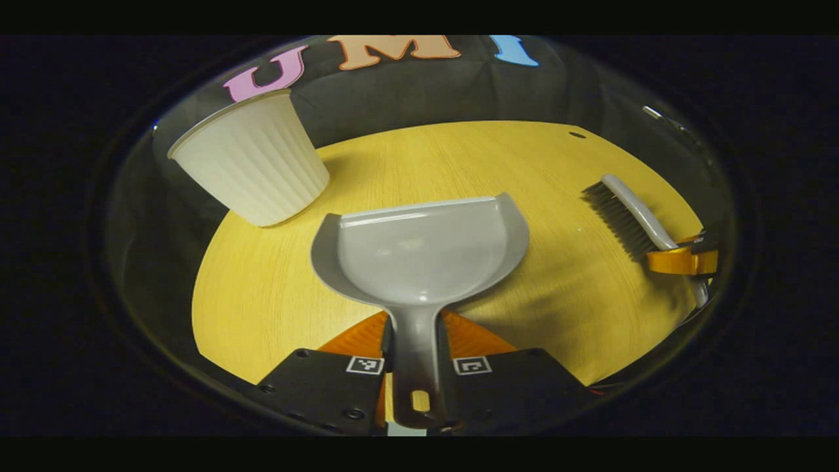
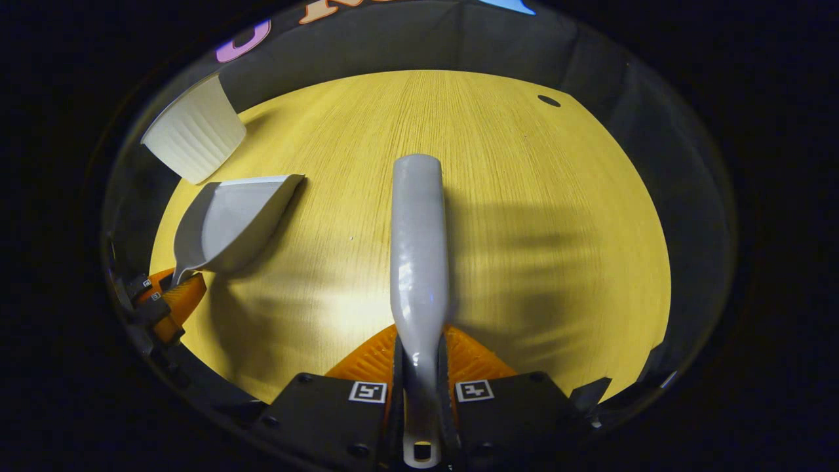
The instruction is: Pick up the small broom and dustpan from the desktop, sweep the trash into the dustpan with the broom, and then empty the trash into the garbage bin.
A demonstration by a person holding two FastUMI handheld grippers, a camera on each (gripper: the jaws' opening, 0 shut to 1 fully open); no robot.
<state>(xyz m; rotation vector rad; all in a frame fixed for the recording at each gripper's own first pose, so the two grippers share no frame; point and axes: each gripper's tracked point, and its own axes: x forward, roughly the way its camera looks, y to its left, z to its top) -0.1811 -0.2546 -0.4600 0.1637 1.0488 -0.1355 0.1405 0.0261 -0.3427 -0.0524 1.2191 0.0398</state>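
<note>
While both tools are held, findings run by view.
Left gripper view: left gripper (image 1: 417, 367) clamped on the dustpan (image 1: 423, 252) handle, pan over the desktop (image 1: 275, 295) near edge; garbage bin (image 1: 252, 160) tilted at the far left edge; broom (image 1: 623, 213) at the right edge.
Right gripper view: right gripper (image 2: 419, 387) clamped on the broom (image 2: 419, 255) handle, over mid-desktop (image 2: 524, 216); dustpan (image 2: 229, 223) and bin (image 2: 193, 134) at the left edge.

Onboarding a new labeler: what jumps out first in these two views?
The grey dustpan, held by its handle in the left claw, sits centre over the wood desktop. The broom runs straight ahead from the right claw. A ribbed white garbage bin stands at the desktop's far left.
</note>
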